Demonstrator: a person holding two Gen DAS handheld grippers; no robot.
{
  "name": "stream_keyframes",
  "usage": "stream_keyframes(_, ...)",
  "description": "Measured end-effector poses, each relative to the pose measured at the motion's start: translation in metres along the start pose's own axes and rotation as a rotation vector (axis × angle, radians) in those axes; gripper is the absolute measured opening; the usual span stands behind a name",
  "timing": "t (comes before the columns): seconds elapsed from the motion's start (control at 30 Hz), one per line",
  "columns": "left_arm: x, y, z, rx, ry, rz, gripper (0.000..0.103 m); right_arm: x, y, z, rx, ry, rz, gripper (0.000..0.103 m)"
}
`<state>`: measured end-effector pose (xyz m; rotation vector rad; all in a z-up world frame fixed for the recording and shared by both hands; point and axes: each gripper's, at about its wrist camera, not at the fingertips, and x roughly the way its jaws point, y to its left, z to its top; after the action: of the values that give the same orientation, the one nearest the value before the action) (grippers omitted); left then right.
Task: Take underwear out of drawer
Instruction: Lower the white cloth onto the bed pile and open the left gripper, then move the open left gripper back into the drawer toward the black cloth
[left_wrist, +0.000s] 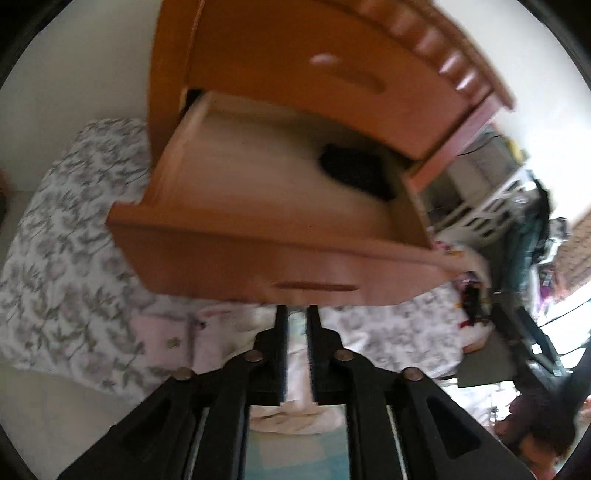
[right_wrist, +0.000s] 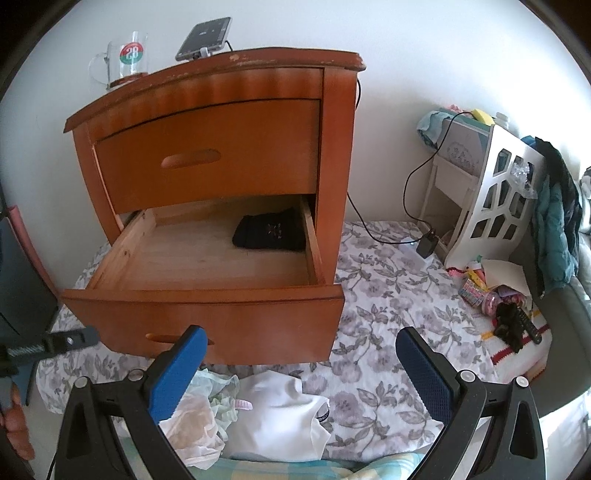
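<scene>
**Desk:** Where's the underwear?

**Me:** One dark folded piece of underwear (right_wrist: 271, 233) lies flat in the open lower drawer (right_wrist: 207, 295), back right corner, close beside the right wall. My left camera has it too, blurred. The rest of the drawer floor is bare wood.

**Desk:** Your jaws?

**Me:** My left gripper (left_wrist: 297, 314) has its jaws narrow, a slim gap with nothing clamped in it, tips just below the drawer front. My right gripper (right_wrist: 301, 345) has its blue-padded jaws spread wide, holding nothing, in front of the drawer's face.

**Desk:** Around the nightstand?

**Me:** The nightstand (right_wrist: 221, 85) stands on a floral sheet (right_wrist: 384, 295). The upper drawer (right_wrist: 207, 155) is closed. On top are a glass mug (right_wrist: 122, 59) and a phone (right_wrist: 205, 37) on a cable. Below my right jaws lies a heap of pale garments (right_wrist: 266, 417), white and light green. A white shelf unit (right_wrist: 495, 192) stands right of the nightstand, with a charger (right_wrist: 426, 242) on the sheet between them.
</scene>
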<state>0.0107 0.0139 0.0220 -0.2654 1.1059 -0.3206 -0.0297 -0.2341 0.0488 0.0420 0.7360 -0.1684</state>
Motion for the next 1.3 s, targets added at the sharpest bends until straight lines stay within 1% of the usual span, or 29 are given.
stream_keyframes(0.03, 0.004, 0.001, -0.001, -0.005, 0.006, 0.016, 0.035, 0.001, 0.001, -0.001, -0.003, 0.003, 0.001, 0.103)
stream_keyframes(0.1, 0.01, 0.006, -0.003, -0.02, 0.014, 0.047, 0.051, 0.003, 0.002, -0.001, -0.007, 0.008, 0.003, 0.103)
stream_keyframes(0.17, 0.014, 0.01, -0.006, -0.024, 0.022, 0.073, 0.055, 0.005, 0.003, -0.003, -0.009, 0.015, 0.003, 0.103)
stream_keyframes(0.23, 0.02, 0.013, -0.007, -0.032, 0.037, 0.089, 0.065, 0.008, 0.003, -0.003, -0.011, 0.021, 0.003, 0.103)
stream_keyframes(0.27, 0.022, 0.014, -0.007, -0.035, 0.038, 0.098, 0.068, 0.009, 0.003, -0.004, -0.012, 0.024, 0.003, 0.103)
stream_keyframes(0.33, 0.025, 0.017, -0.008, -0.041, 0.032, 0.128, 0.081, 0.011, 0.004, -0.005, -0.014, 0.03, 0.002, 0.103)
stream_keyframes(0.5, 0.031, 0.023, -0.009, -0.038, 0.006, 0.179, 0.089, 0.018, 0.005, -0.007, -0.021, 0.046, 0.001, 0.103)
stream_keyframes(0.53, 0.031, 0.024, -0.009, -0.035, -0.01, 0.188, 0.092, 0.019, 0.006, -0.008, -0.022, 0.049, 0.001, 0.103)
stream_keyframes(0.63, 0.029, 0.024, -0.009, -0.014, -0.056, 0.202, 0.096, 0.024, 0.007, -0.009, -0.025, 0.058, -0.001, 0.103)
stream_keyframes(0.83, 0.026, 0.027, -0.004, -0.006, -0.134, 0.21, 0.098, 0.032, 0.01, -0.009, -0.035, 0.069, -0.006, 0.103)
stream_keyframes(1.07, 0.026, 0.023, 0.003, 0.04, -0.176, 0.231, 0.098, 0.041, 0.011, -0.002, -0.033, 0.062, -0.017, 0.103)
stream_keyframes(1.13, 0.023, 0.023, 0.006, 0.049, -0.193, 0.223, 0.098, 0.043, 0.01, 0.001, -0.028, 0.056, -0.024, 0.103)
stream_keyframes(1.23, 0.015, 0.02, 0.011, 0.073, -0.246, 0.222, 0.098, 0.048, 0.007, 0.007, -0.019, 0.048, -0.033, 0.103)
stream_keyframes(1.3, 0.008, 0.016, 0.015, 0.094, -0.289, 0.25, 0.098, 0.051, 0.005, 0.011, -0.017, 0.044, -0.037, 0.103)
